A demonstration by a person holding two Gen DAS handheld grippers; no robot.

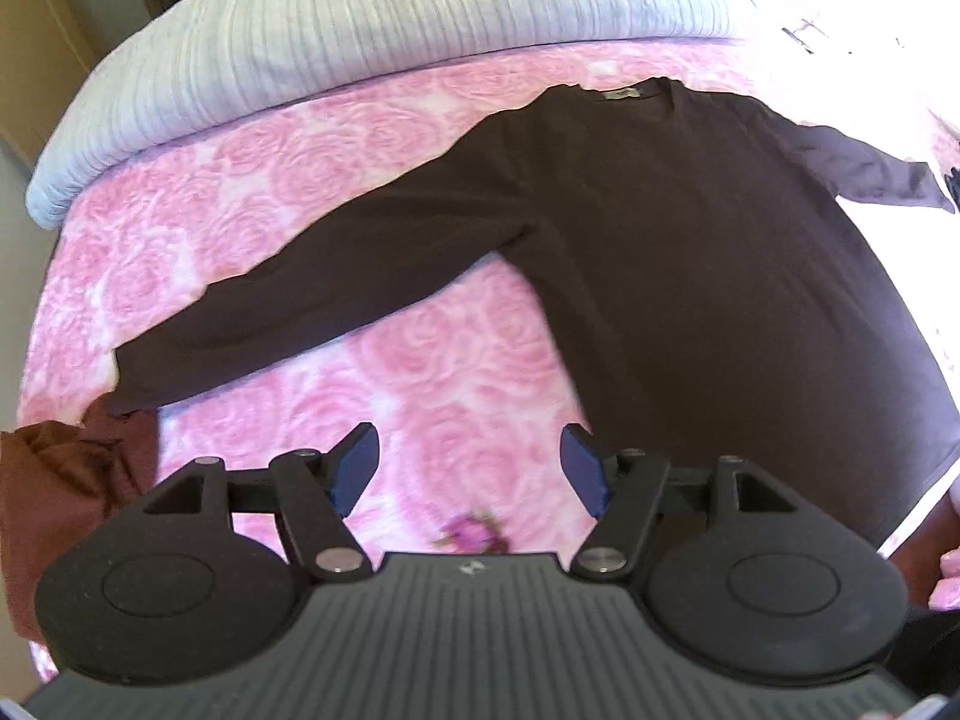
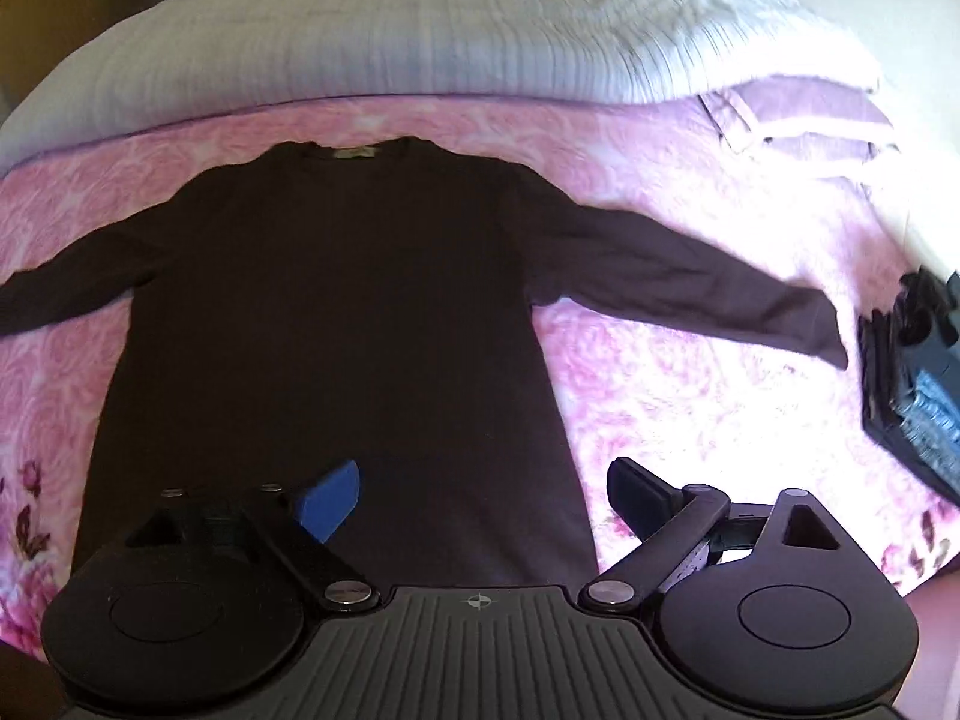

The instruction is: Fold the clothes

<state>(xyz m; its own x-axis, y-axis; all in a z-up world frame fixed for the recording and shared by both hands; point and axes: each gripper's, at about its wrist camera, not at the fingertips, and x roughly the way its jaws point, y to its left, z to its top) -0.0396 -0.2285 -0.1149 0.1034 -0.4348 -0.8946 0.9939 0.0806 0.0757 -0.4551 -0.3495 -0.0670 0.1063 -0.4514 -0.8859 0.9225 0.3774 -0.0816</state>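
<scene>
Both grippers hang above the bed, tilted steeply down toward it, and neither touches any cloth. The left gripper (image 1: 471,468) has its jaws parted with nothing between them; only the pink rose-patterned bedspread (image 1: 456,360) shows in the gap. The right gripper (image 2: 483,495) stands with its jaws spread wide, also empty, and the cloth seen between its blue pads is the lower body of the garment lying beneath it.

The dark brown long-sleeved sweater (image 2: 336,312) lies flat on the bedspread, neckline and small label (image 2: 353,152) toward the far side, both sleeves stretched outward. From the left wrist view the sweater's body sits to the right of the gripper, its hem near the right fingertip, while the left sleeve (image 1: 312,300) runs diagonally across, beyond the jaws. From the right wrist view the gripper hovers over the hem area, and the right sleeve (image 2: 690,282) reaches out to the right.

Beyond the neckline a pale ribbed blanket (image 2: 360,48) lies folded across the bed. At the left sleeve's cuff a rust-coloured garment (image 1: 66,480) is bunched at the bed's edge. Beside the right cuff, just apart from it, sits a dark pile of folded clothes (image 2: 912,372); a lilac folded stack (image 2: 798,114) lies further back. Open bedspread remains under each sleeve, between sleeve and body, and along the near side
</scene>
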